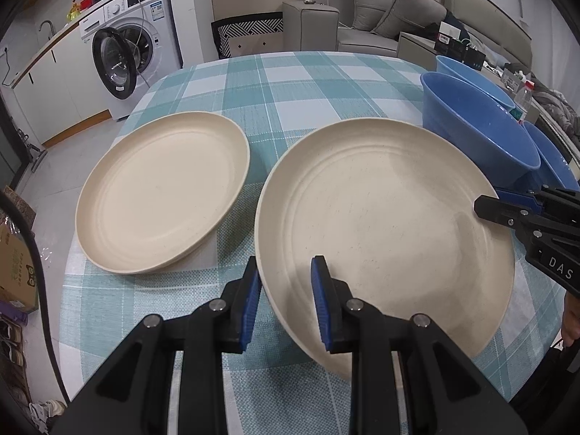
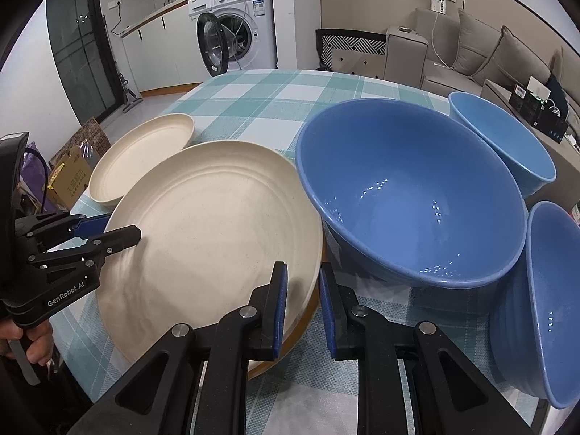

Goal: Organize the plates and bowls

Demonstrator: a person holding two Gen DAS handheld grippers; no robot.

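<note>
Left wrist view: a cream plate point(image 1: 384, 224) is seen lifted at a tilt above the checked tablecloth point(image 1: 290, 83), with a second cream plate point(image 1: 163, 195) lying flat at about ten o'clock from it, just beside but apart. Three blue bowls are grouped at about two o'clock; the nearest big bowl point(image 2: 409, 195) is seen almost against the raised plate's rim in the right wrist view, and whether they touch cannot be told.

The plate is judged to be light and stiff, probably a speckled plastic or fibre ware rather than china, so breakage is thought unlikely. Its surface looks smooth and could slip, and its shallow form leaves only the raised rim to be gripped. A hold across the rim, one pad above and one below, is judged best, taken at opposite sides so the plate is kept from swinging.

That is how it is held. The left gripper point(image 1: 286, 304) is nearly closed, its blue pads point(image 1: 320, 290) pinching the rim at about seven o'clock. The right gripper point(image 2: 302, 304) is narrowed almost fully and clamped on the rim at about four o'clock. Nothing else is touched by either claw.
</note>
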